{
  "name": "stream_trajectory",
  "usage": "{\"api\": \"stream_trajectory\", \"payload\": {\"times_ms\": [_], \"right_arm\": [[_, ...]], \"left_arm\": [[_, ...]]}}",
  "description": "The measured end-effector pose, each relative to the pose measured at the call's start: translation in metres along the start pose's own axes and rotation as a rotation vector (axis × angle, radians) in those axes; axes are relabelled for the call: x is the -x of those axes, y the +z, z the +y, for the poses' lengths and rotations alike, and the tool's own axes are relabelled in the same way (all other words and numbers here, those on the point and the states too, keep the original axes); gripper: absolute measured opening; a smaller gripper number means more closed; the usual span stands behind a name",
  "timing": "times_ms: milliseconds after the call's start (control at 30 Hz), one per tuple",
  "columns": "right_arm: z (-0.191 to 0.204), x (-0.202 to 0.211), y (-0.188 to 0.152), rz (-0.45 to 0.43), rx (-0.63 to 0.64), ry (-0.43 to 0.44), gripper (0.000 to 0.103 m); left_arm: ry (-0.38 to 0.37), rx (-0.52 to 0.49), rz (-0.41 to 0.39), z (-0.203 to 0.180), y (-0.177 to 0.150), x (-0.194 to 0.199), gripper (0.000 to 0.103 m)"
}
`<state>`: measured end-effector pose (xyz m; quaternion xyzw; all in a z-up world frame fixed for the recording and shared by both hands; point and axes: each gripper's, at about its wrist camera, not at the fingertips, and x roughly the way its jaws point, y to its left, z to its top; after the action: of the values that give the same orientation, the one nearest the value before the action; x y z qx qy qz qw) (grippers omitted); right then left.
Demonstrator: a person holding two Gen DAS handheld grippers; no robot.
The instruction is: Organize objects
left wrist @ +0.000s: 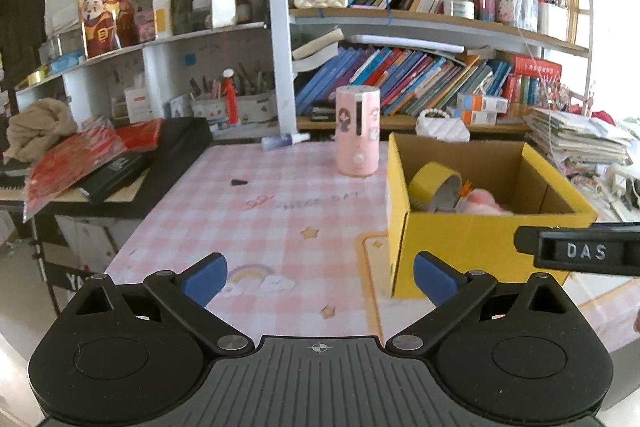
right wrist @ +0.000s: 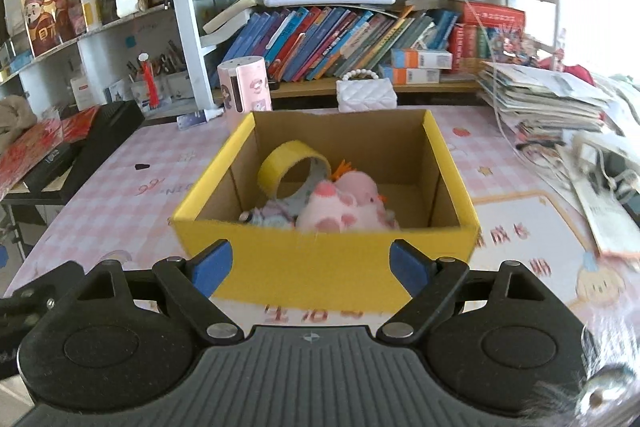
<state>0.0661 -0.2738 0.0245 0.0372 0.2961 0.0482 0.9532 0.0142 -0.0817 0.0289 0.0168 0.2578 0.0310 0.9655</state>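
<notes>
The tape (right wrist: pixel 294 163) and plush toy (right wrist: pixel 340 205) lie in your box (right wrist: pixel 320 259); the pink canister (left wrist: pixel 357 131) remains outside. Both the left gripper (left wrist: pixel 320 279) and right gripper (right wrist: pixel 310 269) stand wide and empty.

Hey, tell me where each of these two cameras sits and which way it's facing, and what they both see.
Left wrist: on the left gripper, looking across the pink table to the shelves, yellow box at right; its open blue pads and the other gripper's black finger show.
Right wrist: on the right gripper, facing straight into the yellow box, which holds a tape roll and pink plush; its open pads show.
Shared: box, tape, plush, pink canister, bookshelves.
</notes>
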Motion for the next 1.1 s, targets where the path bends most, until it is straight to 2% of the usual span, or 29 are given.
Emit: {"api": "stream_trajectory", "payload": {"times_ms": [200,300,500,800,1100], "right_arm": [[0.020,0.019,-0.027,0.007,0.012,-0.022,0.095],[0.032,0.025,-0.034,0.013,0.047,-0.040,0.103],[0.045,0.032,-0.054,0.036,0.073,-0.079,0.103],[0.050,0.037,-0.073,0.075,0.057,-0.086,0.103],[0.055,0.038,-0.077,0.083,0.059,-0.104,0.103]], "left_arm": [[-0.001,-0.002,0.029,0.010,-0.011,0.013,0.103],[-0.013,0.011,0.040,0.016,-0.016,0.018,0.103],[-0.012,0.011,0.065,0.022,-0.028,0.023,0.103],[0.049,-0.031,0.083,0.025,-0.042,0.026,0.103],[0.056,-0.015,0.096,0.030,-0.048,0.028,0.103]]}}
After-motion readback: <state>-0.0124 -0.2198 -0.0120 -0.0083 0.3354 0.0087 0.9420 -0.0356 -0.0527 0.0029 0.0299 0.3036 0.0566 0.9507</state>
